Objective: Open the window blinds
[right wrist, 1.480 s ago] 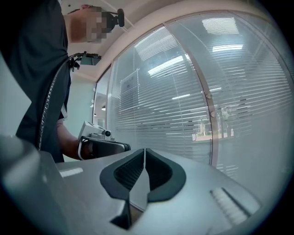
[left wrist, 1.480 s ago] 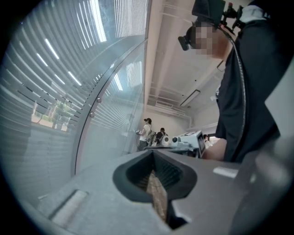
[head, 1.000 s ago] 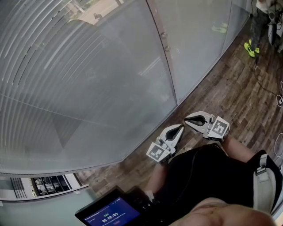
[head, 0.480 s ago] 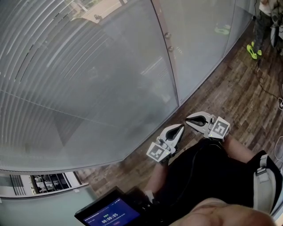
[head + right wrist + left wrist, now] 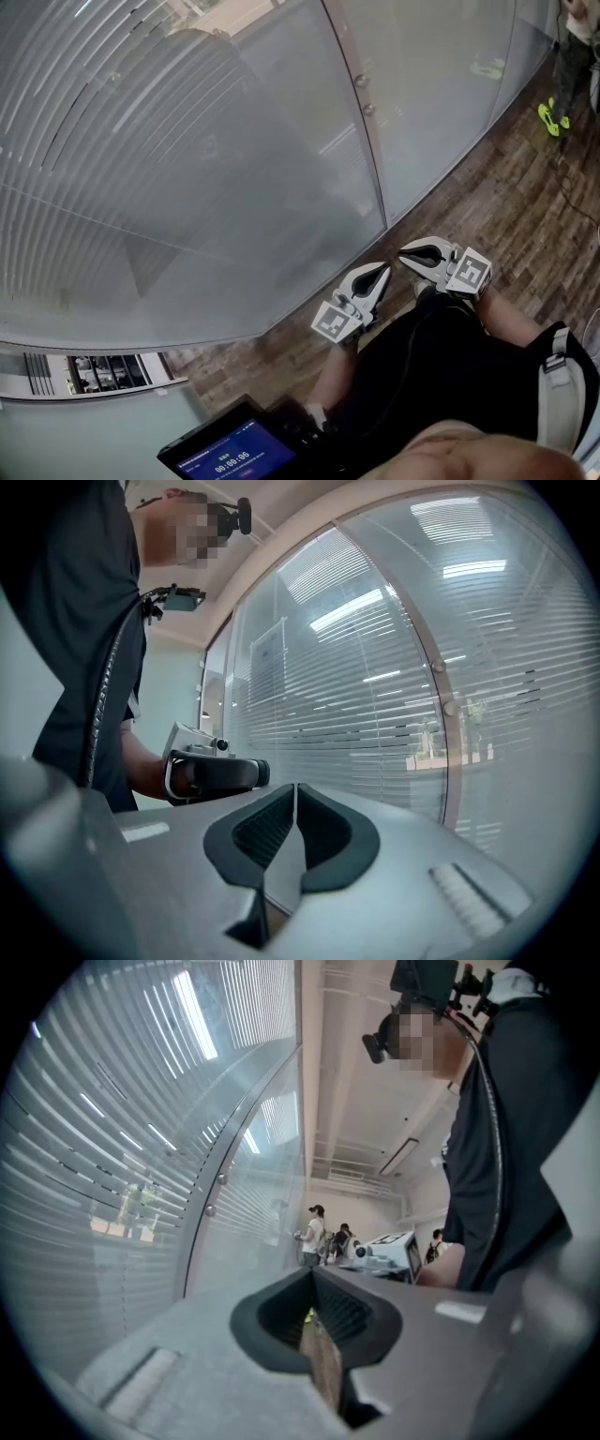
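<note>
The window blinds (image 5: 141, 141) are pale horizontal slats behind a tall glass wall; they also show in the left gripper view (image 5: 112, 1147) and the right gripper view (image 5: 375, 696). A metal post (image 5: 366, 131) with two round studs divides the panes. Both grippers hover close to my body over the wooden floor, well short of the glass. My left gripper (image 5: 381, 270) (image 5: 312, 1274) is shut with nothing in it. My right gripper (image 5: 405, 253) (image 5: 295, 787) is just to its right, also shut and empty. The right gripper view shows my left gripper (image 5: 211, 771) side-on in its hand.
Dark wooden floor (image 5: 487, 206) runs along the foot of the glass. A person in neon-yellow shoes (image 5: 553, 117) stands at the upper right, beside cables on the floor. A dark screen (image 5: 230, 455) sits at the bottom. Several people (image 5: 314, 1237) stand far down the corridor.
Both grippers keep their place and stay shut. Only the head view has drifted a little, so the post and the person's shoes sit slightly further right.
</note>
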`<state>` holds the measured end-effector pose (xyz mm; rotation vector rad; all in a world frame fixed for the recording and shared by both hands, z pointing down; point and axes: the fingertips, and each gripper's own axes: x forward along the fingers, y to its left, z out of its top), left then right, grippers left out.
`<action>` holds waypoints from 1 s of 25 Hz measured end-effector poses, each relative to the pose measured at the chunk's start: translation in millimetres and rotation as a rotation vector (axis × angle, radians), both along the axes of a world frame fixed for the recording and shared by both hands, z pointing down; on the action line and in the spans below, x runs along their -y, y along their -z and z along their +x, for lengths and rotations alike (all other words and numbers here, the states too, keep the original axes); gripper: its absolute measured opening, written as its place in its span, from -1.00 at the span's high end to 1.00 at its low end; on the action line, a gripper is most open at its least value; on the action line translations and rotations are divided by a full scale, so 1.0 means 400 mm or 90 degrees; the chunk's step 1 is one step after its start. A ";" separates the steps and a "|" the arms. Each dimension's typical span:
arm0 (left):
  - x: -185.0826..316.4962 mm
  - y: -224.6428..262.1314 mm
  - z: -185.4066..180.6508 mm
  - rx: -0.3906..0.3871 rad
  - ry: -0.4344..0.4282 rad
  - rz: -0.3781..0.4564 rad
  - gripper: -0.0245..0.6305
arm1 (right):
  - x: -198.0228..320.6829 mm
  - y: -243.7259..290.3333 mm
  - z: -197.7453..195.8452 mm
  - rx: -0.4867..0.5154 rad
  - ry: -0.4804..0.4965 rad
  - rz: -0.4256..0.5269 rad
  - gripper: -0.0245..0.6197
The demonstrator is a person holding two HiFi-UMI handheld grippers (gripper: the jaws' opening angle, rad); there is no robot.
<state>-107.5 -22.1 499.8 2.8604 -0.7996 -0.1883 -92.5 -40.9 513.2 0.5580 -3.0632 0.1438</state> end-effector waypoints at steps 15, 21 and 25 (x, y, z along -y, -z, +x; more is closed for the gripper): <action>0.153 0.033 -0.001 0.000 0.134 -0.003 0.92 | 0.153 0.035 0.002 0.018 0.122 0.000 0.88; 0.220 0.041 0.035 0.015 0.158 -0.002 0.92 | 0.217 0.040 0.065 0.032 0.125 0.001 0.88; 0.251 0.052 0.062 0.028 0.160 0.003 0.92 | 0.252 0.043 0.091 0.041 0.124 -0.004 0.88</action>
